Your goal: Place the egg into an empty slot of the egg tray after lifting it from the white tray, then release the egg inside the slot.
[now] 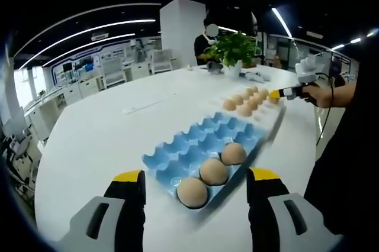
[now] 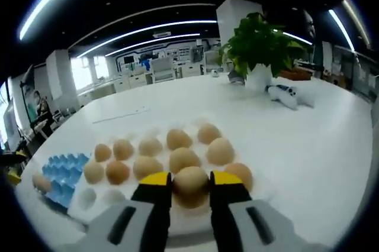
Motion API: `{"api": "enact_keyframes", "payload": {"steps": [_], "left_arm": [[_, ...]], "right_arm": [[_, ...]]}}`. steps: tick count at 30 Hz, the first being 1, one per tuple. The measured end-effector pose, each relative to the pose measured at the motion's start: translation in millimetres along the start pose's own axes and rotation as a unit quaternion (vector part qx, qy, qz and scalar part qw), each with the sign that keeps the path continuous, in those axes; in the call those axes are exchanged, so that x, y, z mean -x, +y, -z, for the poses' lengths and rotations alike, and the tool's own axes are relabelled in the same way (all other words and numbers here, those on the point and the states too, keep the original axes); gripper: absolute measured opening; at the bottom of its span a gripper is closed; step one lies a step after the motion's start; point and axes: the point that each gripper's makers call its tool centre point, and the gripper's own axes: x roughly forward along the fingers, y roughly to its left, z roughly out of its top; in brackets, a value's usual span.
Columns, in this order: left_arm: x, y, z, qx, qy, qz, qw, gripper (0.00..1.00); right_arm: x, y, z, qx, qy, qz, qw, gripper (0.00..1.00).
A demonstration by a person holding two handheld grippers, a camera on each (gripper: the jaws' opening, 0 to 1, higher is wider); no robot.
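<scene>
The right gripper pinches an egg among the other eggs on the white tray. The left gripper is spread wide over the white surface, just short of the blue egg tray, whose near row holds three eggs.

Tabletop: white and rounded, stretching away toward the far office area.
Potted plant: leafy green, sitting upright in a white pot at the far side of the tabletop.
White object: lying on the tabletop just beside the pot; too blurred to tell what it is.
Person: standing behind the plant at the tabletop's far edge.
Ceiling lights: glowing in long curved strips overhead.
Office chairs: standing in the background beyond the tabletop.
</scene>
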Motion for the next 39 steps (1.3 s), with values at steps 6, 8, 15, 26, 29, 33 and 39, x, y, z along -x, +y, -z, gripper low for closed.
{"api": "enact_keyframes", "payload": {"steps": [6, 8, 15, 26, 29, 33, 39], "left_arm": [[0.0, 0.8, 3.0, 0.000, 0.002, -0.001, 1.0000, 0.69], [0.2, 1.1, 3.9, -0.001, 0.004, -0.001, 1.0000, 0.69], [0.2, 0.7, 3.9, -0.003, 0.004, 0.000, 1.0000, 0.69], [2.3, 0.2, 4.8, -0.001, 0.003, 0.002, 1.0000, 0.68], [3.1, 0.4, 5.0, -0.002, 0.003, 0.002, 1.0000, 0.68], [3.8, 0.4, 5.1, -0.002, 0.003, 0.002, 1.0000, 0.68], [3.8, -0.4, 4.8, -0.003, 0.002, 0.004, 1.0000, 0.68]], "right_arm": [[4.9, 21.0, -9.3, -0.004, -0.012, -0.024, 0.9996, 0.24], [5.4, 28.4, -11.0, -0.007, -0.014, -0.034, 0.9993, 0.24], [6.7, 56.0, -11.2, -0.008, -0.012, -0.065, 0.9978, 0.24], [15.9, 129.7, 1.0, 0.010, 0.005, -0.152, 0.9883, 0.24], [18.4, 144.5, 2.8, 0.012, 0.009, -0.172, 0.9851, 0.24], [21.2, 161.1, 7.2, 0.013, 0.015, -0.197, 0.9802, 0.24], [25.5, 190.0, 17.0, 0.023, 0.028, -0.238, 0.9707, 0.24]]}}
